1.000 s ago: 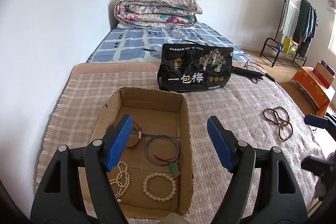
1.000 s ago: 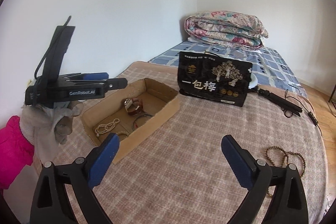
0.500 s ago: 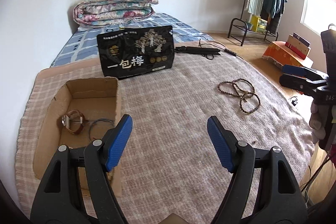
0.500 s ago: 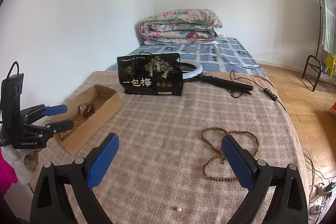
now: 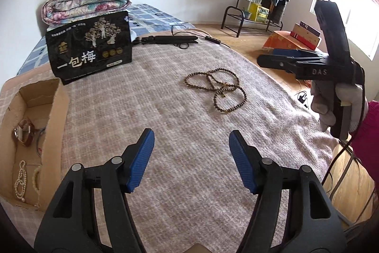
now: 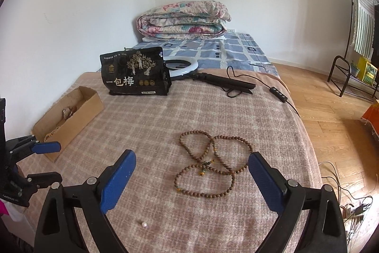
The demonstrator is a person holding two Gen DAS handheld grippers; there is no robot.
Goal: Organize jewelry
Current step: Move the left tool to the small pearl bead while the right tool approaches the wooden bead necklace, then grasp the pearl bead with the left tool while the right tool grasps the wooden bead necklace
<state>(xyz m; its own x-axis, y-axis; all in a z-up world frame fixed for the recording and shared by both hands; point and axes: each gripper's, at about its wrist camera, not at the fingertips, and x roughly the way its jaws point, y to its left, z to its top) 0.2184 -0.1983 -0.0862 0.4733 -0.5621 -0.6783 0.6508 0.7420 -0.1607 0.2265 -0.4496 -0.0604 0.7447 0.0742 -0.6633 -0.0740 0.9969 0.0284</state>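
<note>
Right wrist view: brown bead necklace [image 6: 208,164] lies looped on the checked blanket [image 6: 146,125], just ahead of the right gripper [image 6: 191,178], between its wide, closing jaws, untouched. Left gripper [image 5: 190,153]: jaws apart and closing, nothing between them; beads well ahead, toward its right. Cardboard box [image 5: 56,115] at its left holds other jewelry.

Bright daylight from a window [image 5: 341,16] at right, soft shadows, sharp focus, fisheye-bent edges.

beads: brown wooden bead strand [image 6: 208,164], looped flat on the plaid blanket
box: open cardboard box [image 5: 58,110] holding watch, pearls
</note>
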